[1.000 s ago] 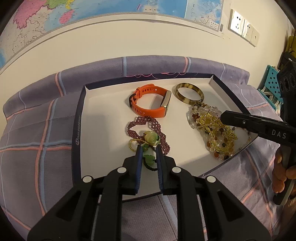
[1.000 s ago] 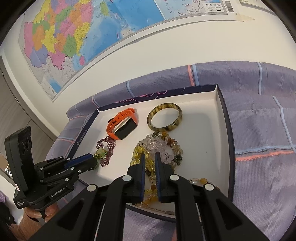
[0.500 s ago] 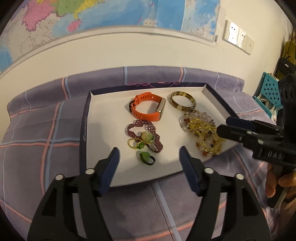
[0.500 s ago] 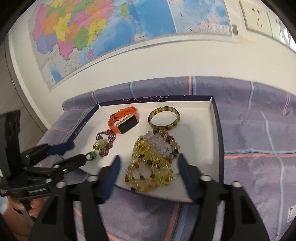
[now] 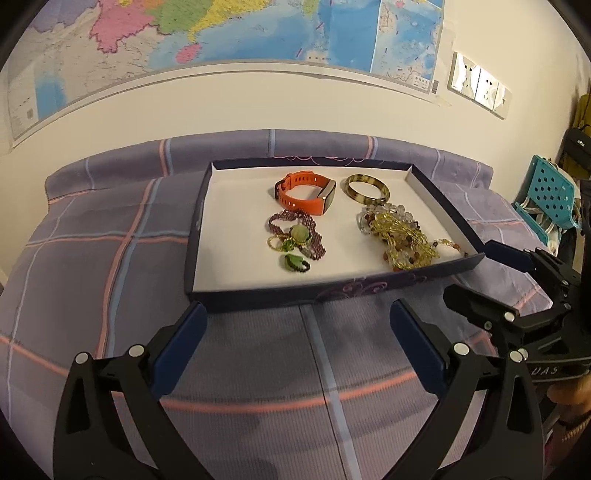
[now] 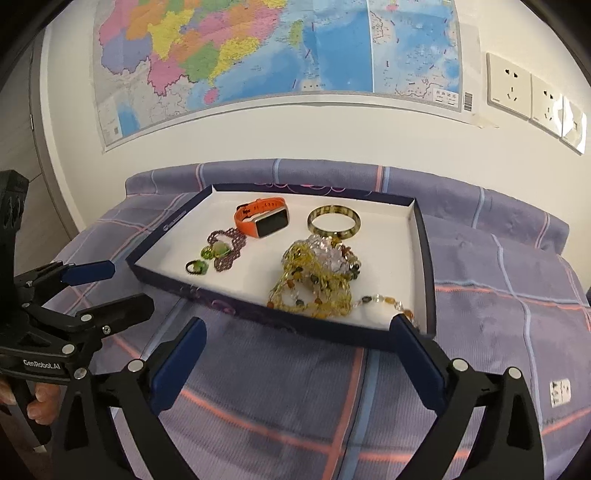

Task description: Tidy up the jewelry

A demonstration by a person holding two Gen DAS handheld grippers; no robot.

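A dark blue tray (image 5: 236, 236) with a white floor lies on the purple plaid cloth. In it are an orange smartwatch (image 5: 306, 194), a brown bangle (image 5: 367, 189), a purple bead bracelet with green stones (image 5: 295, 236), a small green ring (image 5: 294, 263) and a heap of yellow bead strands (image 5: 400, 240). My left gripper (image 5: 297, 339) is open and empty, just in front of the tray's near wall. My right gripper (image 6: 295, 350) is open and empty, before the tray's near right corner (image 6: 424, 325). The heap also shows in the right wrist view (image 6: 317, 280).
The plaid cloth (image 5: 92, 258) covers the surface up to a white wall with a map (image 5: 221, 33) and wall sockets (image 5: 480, 86). A turquoise perforated basket (image 5: 546, 195) stands at the far right. The left gripper shows in the right wrist view (image 6: 85, 295).
Both grippers have gone from shut to wide open and have pulled back from the tray. The green ring now lies loose on the tray floor; the bead heap lies free.
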